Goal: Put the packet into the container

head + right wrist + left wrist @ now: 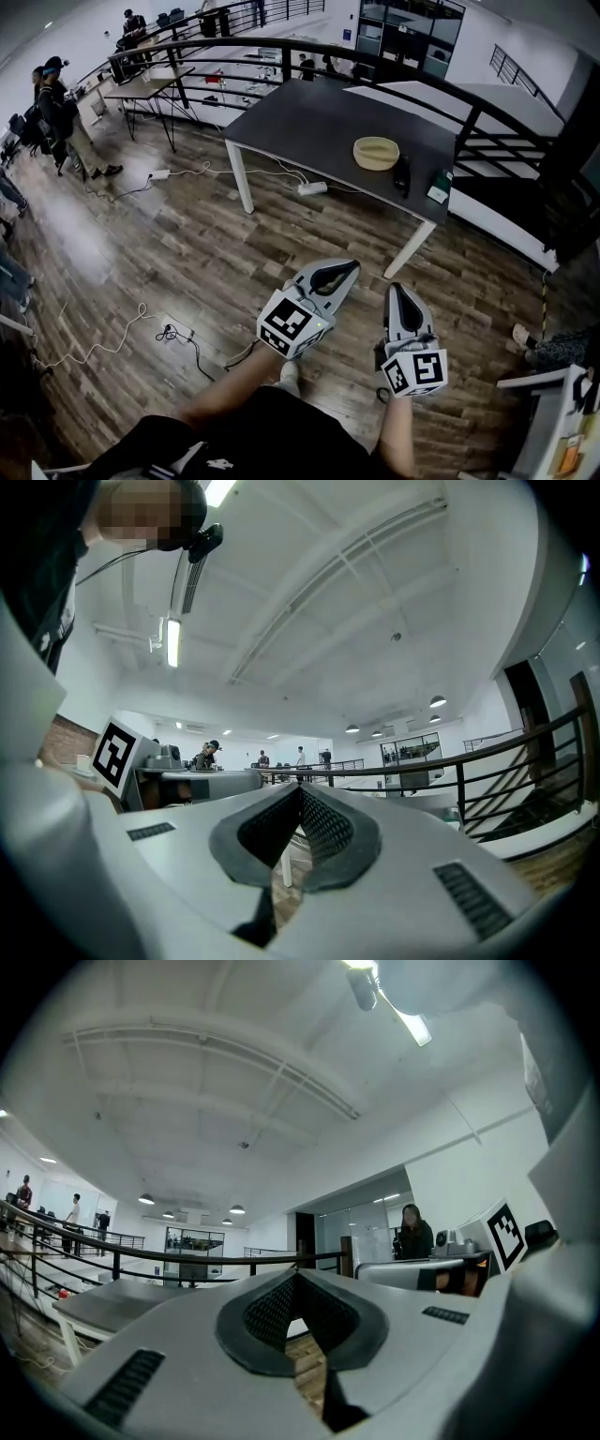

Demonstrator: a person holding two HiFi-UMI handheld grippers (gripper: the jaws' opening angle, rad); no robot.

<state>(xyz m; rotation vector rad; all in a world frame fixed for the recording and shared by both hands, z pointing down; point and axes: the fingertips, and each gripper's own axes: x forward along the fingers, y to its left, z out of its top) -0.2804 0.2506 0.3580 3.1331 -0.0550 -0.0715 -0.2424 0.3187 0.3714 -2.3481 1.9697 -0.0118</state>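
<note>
A tan round container stands on the dark grey table far ahead. Beside it lie a black object and a small green-and-white packet near the table's right edge. Both grippers are held low over the wooden floor, well short of the table. My left gripper has its jaws together with nothing between them. Just to its right, my right gripper is shut and empty too. Both point level toward the table.
A black railing curves behind the table. A white power strip and cables lie on the floor. Several people stand at far left by another desk. A white shelf stands at lower right.
</note>
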